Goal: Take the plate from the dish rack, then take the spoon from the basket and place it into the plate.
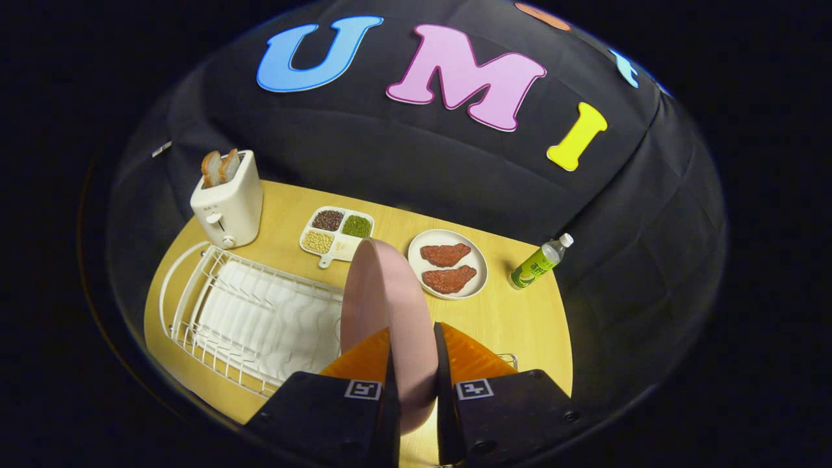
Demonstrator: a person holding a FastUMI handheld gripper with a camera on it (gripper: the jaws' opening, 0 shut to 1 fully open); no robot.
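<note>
A pink plate (383, 299) stands on edge between my fingers, with my gripper (413, 351) shut on its rim. It is held up above the white wire dish rack (247, 318), which lies on the wooden table (520, 325) to the left of the fingers. A small piece of wire basket (508, 357) peeks out just right of the right finger; I cannot see a spoon in it.
Beyond the rack stands a white toaster (227, 201) with two bread slices. A four-part tray of beans (337, 233), a white plate with two meat pieces (448, 263) and a green bottle (539, 261) lying tilted sit along the table's far side.
</note>
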